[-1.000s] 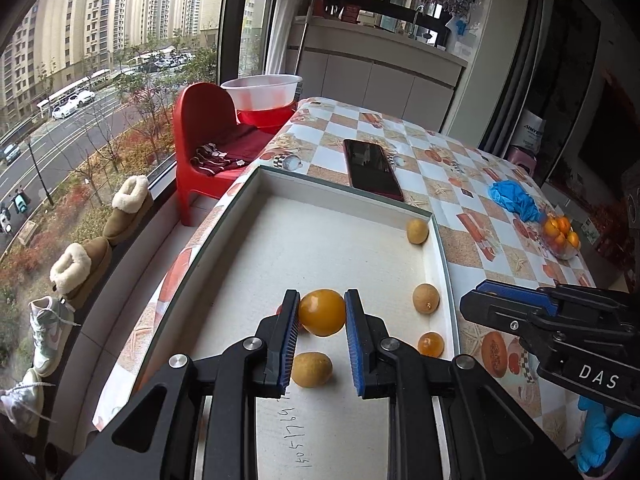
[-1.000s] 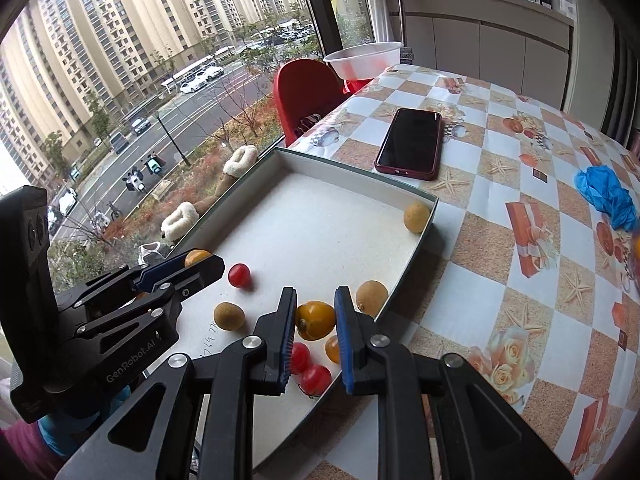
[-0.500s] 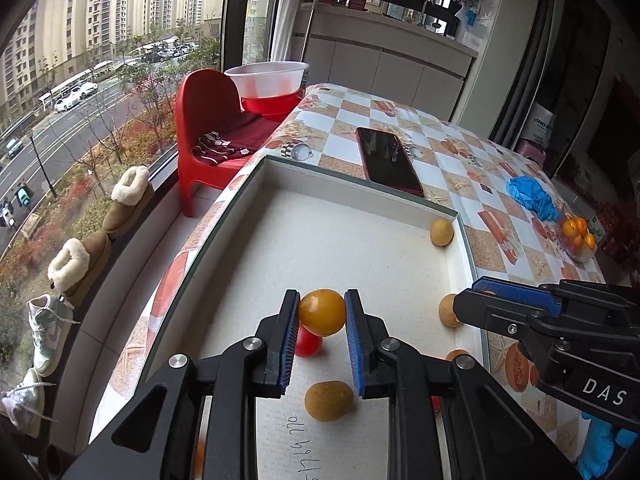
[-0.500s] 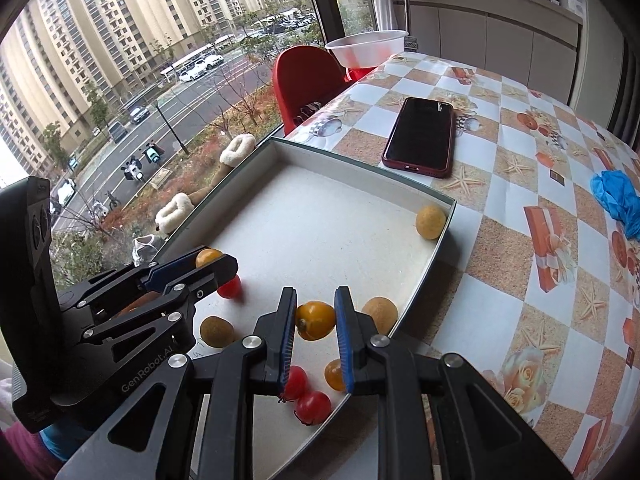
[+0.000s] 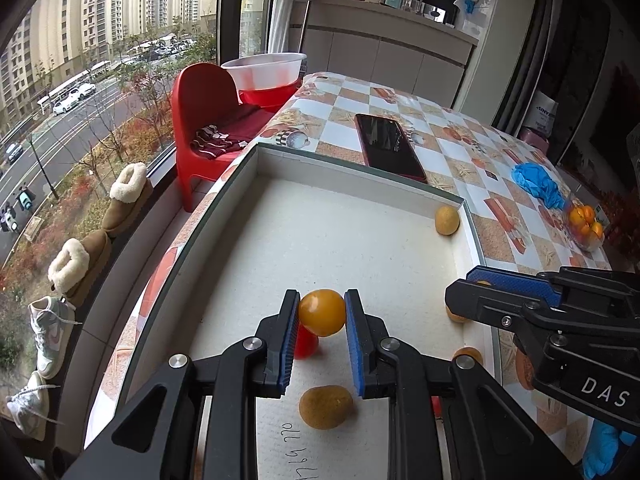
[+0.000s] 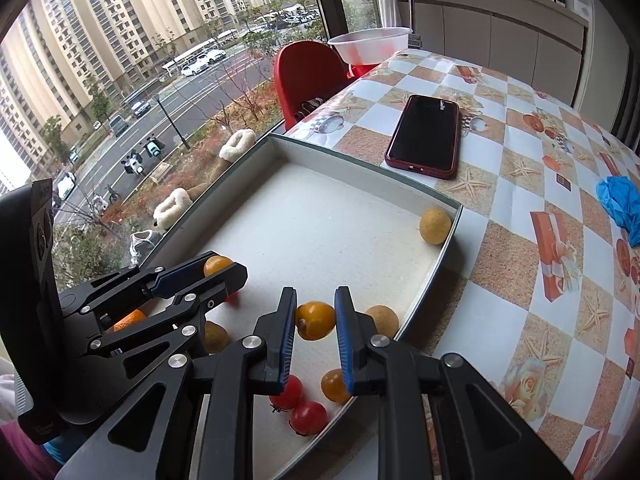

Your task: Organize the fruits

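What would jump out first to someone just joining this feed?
Both grippers carry fruit over the white tray: the left gripper is clamped on a yellow tomato, and the right gripper is clamped on another yellow tomato. Loose red tomatoes and brown fruits lie in the tray's near end, with a dark phone on the checked tablecloth beyond it.

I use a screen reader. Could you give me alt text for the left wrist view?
The left gripper grips a yellow tomato over a white tray on a checked table. The right gripper enters from the right; a phone lies beyond the tray.
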`<act>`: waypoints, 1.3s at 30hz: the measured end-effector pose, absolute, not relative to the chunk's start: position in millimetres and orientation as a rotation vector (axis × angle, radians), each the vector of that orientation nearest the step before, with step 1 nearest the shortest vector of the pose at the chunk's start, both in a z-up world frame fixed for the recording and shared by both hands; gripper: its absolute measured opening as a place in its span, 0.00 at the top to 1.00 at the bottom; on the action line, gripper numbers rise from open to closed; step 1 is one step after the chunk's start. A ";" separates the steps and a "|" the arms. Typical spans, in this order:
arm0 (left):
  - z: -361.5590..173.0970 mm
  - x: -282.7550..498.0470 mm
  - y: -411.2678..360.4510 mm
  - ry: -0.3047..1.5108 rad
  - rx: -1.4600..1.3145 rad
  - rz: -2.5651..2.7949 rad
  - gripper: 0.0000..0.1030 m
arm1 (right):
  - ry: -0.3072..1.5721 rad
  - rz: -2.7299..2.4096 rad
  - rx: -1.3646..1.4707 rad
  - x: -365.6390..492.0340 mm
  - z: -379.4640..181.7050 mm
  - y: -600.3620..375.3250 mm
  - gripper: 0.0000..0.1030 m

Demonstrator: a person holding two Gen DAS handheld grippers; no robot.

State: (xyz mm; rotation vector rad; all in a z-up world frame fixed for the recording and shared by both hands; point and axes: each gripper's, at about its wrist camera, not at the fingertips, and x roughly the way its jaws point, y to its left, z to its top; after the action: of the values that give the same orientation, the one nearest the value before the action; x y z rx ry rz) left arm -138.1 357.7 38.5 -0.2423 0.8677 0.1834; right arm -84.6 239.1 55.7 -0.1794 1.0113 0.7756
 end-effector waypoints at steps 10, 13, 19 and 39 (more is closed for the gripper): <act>35.4 -135.5 354.2 0.880 -0.231 0.181 0.77 | 1.017 0.773 -0.182 -82.5 53.2 240.3 0.80; 34.6 -135.2 353.5 0.882 -0.228 0.179 0.77 | 1.027 0.772 -0.188 -81.5 49.5 241.6 0.80; 33.8 -133.8 352.6 0.894 -0.219 0.179 0.77 | 1.062 0.773 -0.213 -78.5 40.0 248.0 0.79; 40.3 -146.4 358.2 0.878 -0.240 0.248 0.20 | 1.036 0.706 -0.158 -73.8 58.6 214.1 0.27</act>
State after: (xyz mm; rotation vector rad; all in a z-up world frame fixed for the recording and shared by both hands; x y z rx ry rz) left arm -146.3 358.2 40.3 -0.2401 0.8781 0.2484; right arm -73.8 214.1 58.6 -0.1578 1.0358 0.7057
